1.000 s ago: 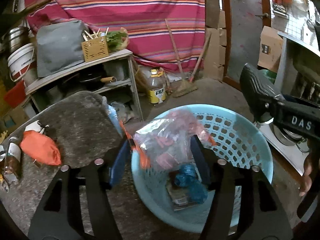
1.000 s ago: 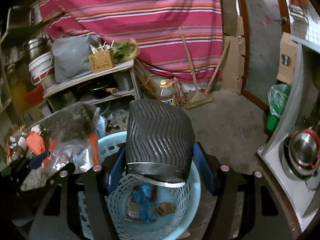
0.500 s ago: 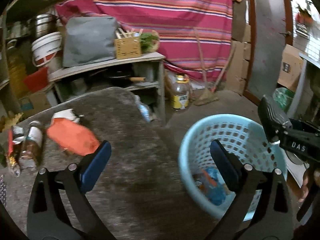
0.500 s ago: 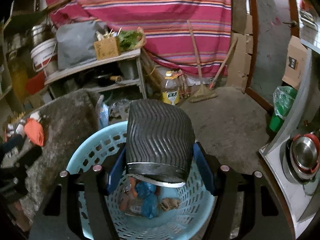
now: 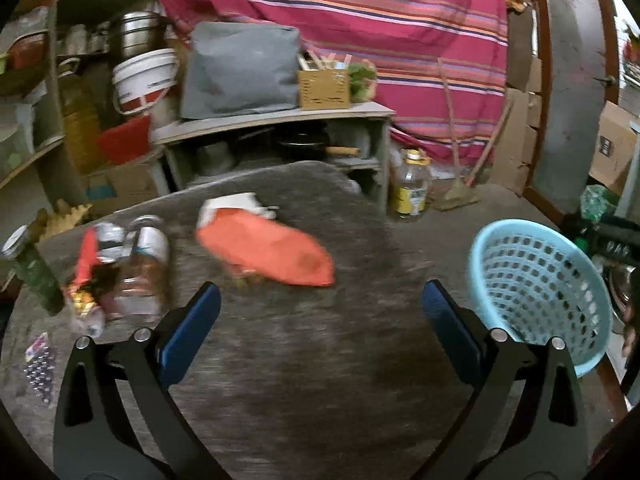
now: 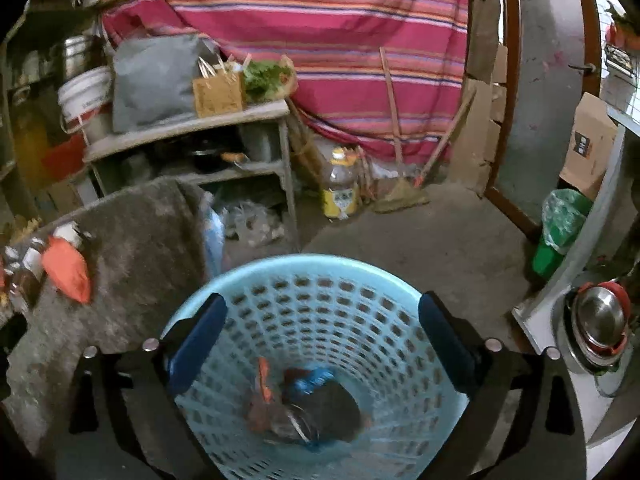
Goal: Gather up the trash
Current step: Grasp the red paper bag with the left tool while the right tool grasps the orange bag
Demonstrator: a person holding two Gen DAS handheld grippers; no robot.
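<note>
A light blue perforated basket [image 6: 344, 280] stands on the floor beside the grey table [image 5: 320, 360]; it also shows in the left wrist view [image 5: 532, 276]. Inside it lie a black ribbed cup [image 6: 332, 408], a blue wrapper [image 6: 310, 380] and a clear bag with orange parts [image 6: 262, 392]. My right gripper [image 6: 320, 336] is open and empty above the basket. My left gripper [image 5: 320, 320] is open and empty over the table. An orange packet [image 5: 272, 252] lies ahead of it, with plastic bottles [image 5: 140, 272] and a red wrapper [image 5: 84, 268] to the left.
A shelf unit [image 5: 280, 128] with a grey bag, a white bucket and a wicker box stands behind the table. A yellow-labelled oil jug [image 6: 340, 188] and a broom [image 6: 400, 184] stand by the striped curtain. A steel pot [image 6: 600, 320] sits at the right.
My left gripper let the clear bag go into the basket and swung left over the table. My right gripper opened and the black ribbed cup fell into the basket.
</note>
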